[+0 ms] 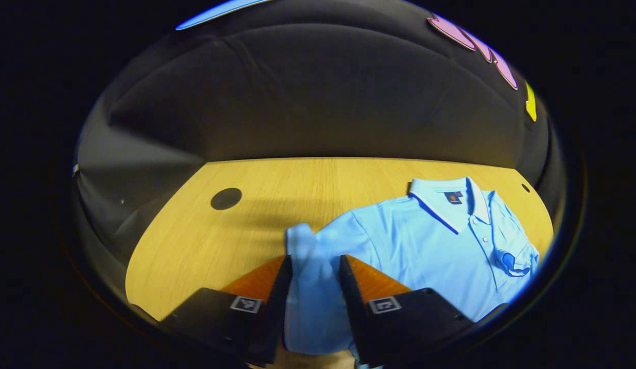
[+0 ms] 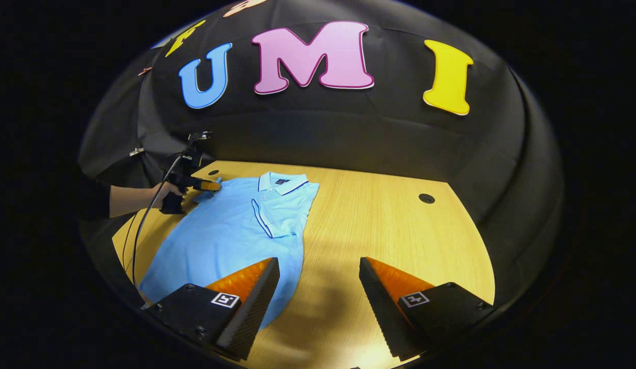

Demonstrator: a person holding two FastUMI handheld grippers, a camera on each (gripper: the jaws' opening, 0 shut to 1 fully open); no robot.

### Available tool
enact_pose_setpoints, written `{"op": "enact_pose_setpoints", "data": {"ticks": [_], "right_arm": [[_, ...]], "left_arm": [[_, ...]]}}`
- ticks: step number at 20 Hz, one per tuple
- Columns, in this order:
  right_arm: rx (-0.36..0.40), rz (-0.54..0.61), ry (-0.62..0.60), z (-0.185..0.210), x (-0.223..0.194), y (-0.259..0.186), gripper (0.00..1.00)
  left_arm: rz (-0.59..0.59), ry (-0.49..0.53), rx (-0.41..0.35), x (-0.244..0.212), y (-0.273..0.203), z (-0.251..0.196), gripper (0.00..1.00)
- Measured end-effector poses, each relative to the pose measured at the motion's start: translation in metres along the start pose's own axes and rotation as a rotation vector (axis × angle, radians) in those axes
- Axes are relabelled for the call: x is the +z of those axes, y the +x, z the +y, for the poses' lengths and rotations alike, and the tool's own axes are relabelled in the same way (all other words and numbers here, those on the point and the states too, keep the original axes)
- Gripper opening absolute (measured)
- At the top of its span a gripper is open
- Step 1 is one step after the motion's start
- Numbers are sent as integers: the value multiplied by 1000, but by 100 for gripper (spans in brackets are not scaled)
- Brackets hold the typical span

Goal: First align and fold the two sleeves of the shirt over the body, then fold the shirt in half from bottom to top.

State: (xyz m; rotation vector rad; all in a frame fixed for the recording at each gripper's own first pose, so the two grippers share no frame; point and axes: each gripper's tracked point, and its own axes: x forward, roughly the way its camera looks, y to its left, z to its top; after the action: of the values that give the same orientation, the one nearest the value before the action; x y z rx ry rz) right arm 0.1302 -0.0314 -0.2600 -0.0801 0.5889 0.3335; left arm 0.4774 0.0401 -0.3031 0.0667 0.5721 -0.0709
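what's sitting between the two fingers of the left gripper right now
In the left gripper view, the left gripper has a light blue sleeve of the shirt running up between its fingers, above the wooden table.

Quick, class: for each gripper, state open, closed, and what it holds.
Left gripper: closed on the polo shirt's sleeve, lifted between its fingers.
Right gripper: open, holding nothing, above the table beside the polo shirt.
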Motion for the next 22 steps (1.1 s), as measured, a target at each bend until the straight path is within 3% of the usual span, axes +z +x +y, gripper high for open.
{"op": "enact_pose_setpoints", "data": {"ticks": [2, 3, 4, 8, 9, 15, 19, 20, 21, 22], "right_arm": [[-11, 13, 23, -1, -11, 4, 98], [-11, 23, 48, -1, -16, 5, 98], [-5, 31, 75, 1, -20, 6, 98], [-18, 31, 122, -1, -26, 12, 98], [-28, 27, 121, -3, -27, 14, 98], [-48, 21, 126, -6, -27, 15, 98], [-79, 3, 110, -10, -25, 12, 98], [-83, -2, 116, -11, -25, 11, 98], [-87, -6, 126, -11, -25, 11, 98], [-87, -7, 135, -11, -25, 10, 98]], "left_arm": [[5, 20, -10, 2, 3, -7, 37], [8, 33, -3, 2, 3, -8, 36], [9, 41, 6, 3, 3, -9, 21], [11, 25, 37, 3, -1, -13, 2], [10, 25, 42, 4, -2, -12, 7], [-33, -2, 30, 34, -18, -30, 6], [-93, 14, -26, 61, -33, -68, 6], [-106, 13, -49, 66, -37, -80, 1], [-113, 14, -75, 69, -40, -93, 10], [-115, 18, -97, 71, -43, -105, 6]]}}
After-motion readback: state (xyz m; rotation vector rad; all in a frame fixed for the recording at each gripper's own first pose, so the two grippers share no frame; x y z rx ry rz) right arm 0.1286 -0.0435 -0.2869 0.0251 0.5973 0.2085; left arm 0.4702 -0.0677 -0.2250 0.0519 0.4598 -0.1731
